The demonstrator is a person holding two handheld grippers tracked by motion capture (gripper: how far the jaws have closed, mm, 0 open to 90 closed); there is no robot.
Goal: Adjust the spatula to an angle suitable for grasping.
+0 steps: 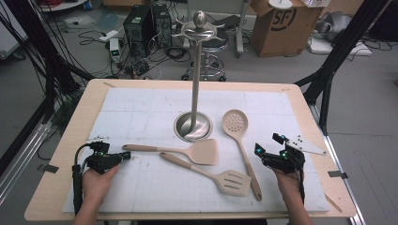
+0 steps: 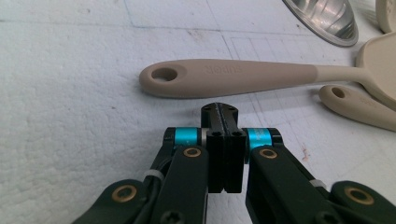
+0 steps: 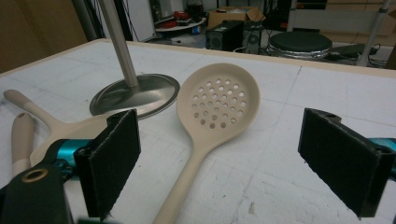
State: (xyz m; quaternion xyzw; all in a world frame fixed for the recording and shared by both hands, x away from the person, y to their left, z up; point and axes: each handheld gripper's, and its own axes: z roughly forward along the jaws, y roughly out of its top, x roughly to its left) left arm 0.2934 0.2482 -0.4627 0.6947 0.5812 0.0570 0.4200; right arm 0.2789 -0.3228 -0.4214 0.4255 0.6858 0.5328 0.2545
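While the left tool (image 1: 126,156) lies low on the tabletop (image 1: 141,91) at about eight o'clock, its jaws are pressed together on nothing, their tips just short of the hanging-hole end of the solid turner (image 1: 197,151). In the left gripper view that handle (image 2: 233,77) runs crosswise just beyond the closed jaws. Toward the centre, the slotted turner (image 1: 224,179) lies slanted, its handle end tucked just under the solid turner's blade. At twelve o'clock from them stands the steel utensil stand (image 1: 194,123). Right of it, the skimmer spoon (image 1: 236,125) stretches toward five o'clock. At four o'clock the right tool (image 1: 261,152) rests with jaws wide apart and empty, beside the skimmer's handle.
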